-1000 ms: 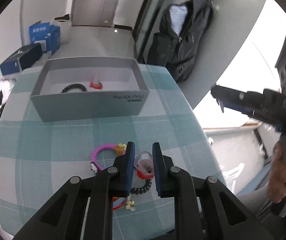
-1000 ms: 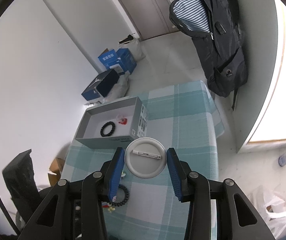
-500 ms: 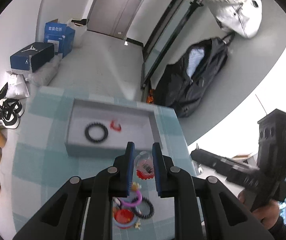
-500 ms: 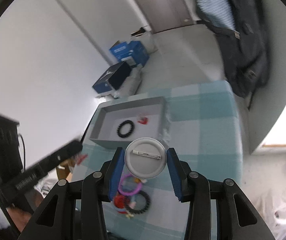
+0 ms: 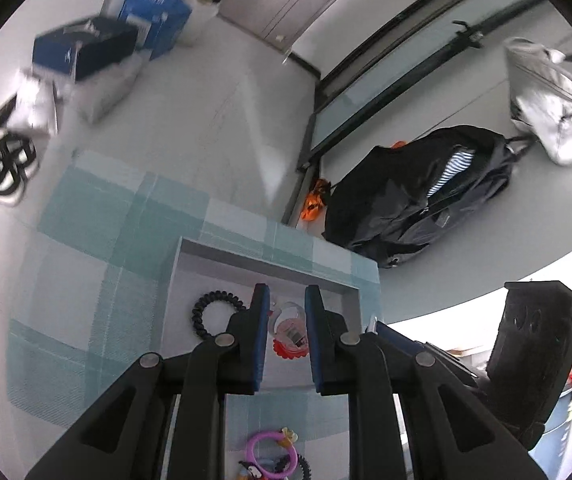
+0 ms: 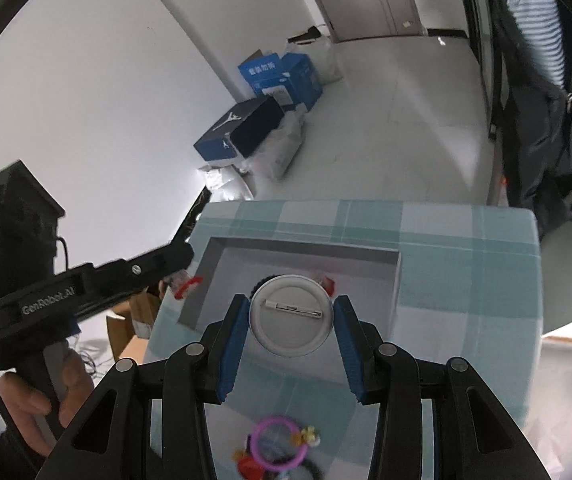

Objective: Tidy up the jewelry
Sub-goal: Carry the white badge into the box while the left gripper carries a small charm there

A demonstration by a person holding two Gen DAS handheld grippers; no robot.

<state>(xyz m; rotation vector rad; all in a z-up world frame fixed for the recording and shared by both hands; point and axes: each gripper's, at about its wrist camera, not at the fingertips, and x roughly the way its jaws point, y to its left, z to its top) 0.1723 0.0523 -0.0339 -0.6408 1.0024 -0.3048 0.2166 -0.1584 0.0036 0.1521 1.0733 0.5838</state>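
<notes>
Both grippers pinch loads above the grey box (image 6: 397,276): left (image 5: 284,320) seemingly a clip (image 5: 289,330), right (image 6: 289,326) a badge (image 6: 289,315).

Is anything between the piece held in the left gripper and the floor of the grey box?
Nothing visible blocks it. The left gripper holds the clear and red clip over the open grey box. Inside, the black coil hair tie lies to the left of the fingers, apart from the clip. The spot straight under the clip is hidden.
</notes>
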